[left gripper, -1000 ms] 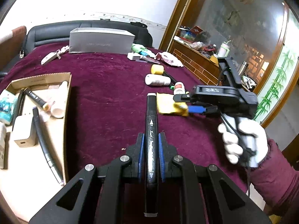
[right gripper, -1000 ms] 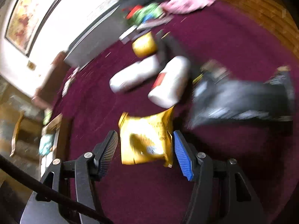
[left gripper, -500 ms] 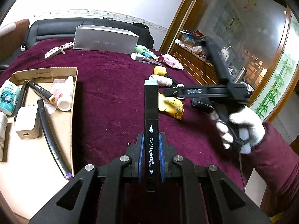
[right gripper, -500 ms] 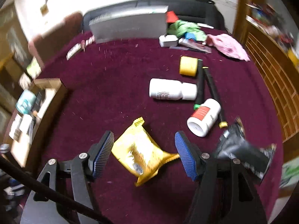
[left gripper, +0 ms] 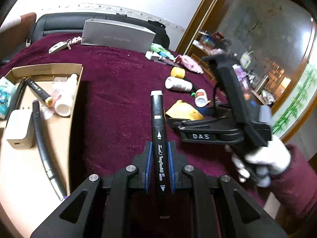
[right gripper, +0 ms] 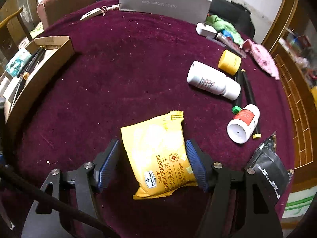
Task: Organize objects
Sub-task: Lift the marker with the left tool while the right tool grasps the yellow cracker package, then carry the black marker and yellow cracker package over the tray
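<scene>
Marker [left gripper: 158, 138] sits clamped between our left gripper [left gripper: 159, 165] pads, jaws nearly closed on its black barrel, above the maroon cloth [left gripper: 118, 99] beside the cardboard tray [left gripper: 76, 91]. Our right gripper [right gripper: 153, 162] straddles the yellow cracker packet [right gripper: 158, 154] lying on the cloth, jaws wide; we cannot tell whether the pads press it
</scene>
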The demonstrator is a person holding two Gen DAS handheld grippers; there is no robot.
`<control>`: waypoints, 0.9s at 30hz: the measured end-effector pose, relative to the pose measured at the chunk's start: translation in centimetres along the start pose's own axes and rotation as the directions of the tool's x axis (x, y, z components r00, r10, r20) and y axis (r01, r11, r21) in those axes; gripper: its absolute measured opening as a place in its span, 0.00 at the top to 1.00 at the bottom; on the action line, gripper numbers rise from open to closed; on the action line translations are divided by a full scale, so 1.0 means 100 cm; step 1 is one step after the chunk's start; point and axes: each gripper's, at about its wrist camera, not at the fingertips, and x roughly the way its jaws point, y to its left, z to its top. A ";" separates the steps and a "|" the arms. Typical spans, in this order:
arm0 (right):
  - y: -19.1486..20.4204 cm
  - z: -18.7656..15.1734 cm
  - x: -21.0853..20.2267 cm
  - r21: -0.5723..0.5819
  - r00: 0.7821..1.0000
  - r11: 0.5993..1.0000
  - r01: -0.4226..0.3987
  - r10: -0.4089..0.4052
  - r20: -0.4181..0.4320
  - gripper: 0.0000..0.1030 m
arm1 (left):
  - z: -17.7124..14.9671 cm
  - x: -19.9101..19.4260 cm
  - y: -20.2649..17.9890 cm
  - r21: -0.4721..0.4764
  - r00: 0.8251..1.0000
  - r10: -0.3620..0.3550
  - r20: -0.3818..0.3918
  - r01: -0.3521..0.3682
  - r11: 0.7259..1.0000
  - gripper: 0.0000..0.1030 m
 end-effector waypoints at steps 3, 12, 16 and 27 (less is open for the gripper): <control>0.000 -0.003 -0.002 0.032 1.000 0.999 -0.028 0.028 -0.009 0.55 | 0.001 0.021 -0.005 0.014 0.996 0.052 -0.067 -0.051 0.999 0.89; 0.001 -0.019 -0.011 0.093 0.999 0.995 -0.043 0.043 -0.001 0.58 | 0.000 0.056 -0.039 0.155 0.968 0.199 -0.155 -0.176 0.972 0.69; -0.004 -0.026 -0.017 0.136 0.998 0.988 -0.069 0.068 0.011 0.58 | -0.001 0.058 -0.043 0.181 0.969 0.185 -0.162 -0.155 0.971 0.89; -0.001 -0.030 -0.068 0.179 0.983 0.971 -0.157 0.137 0.120 0.58 | -0.001 -0.034 0.013 -0.074 1.000 0.026 0.000 -0.026 0.997 0.89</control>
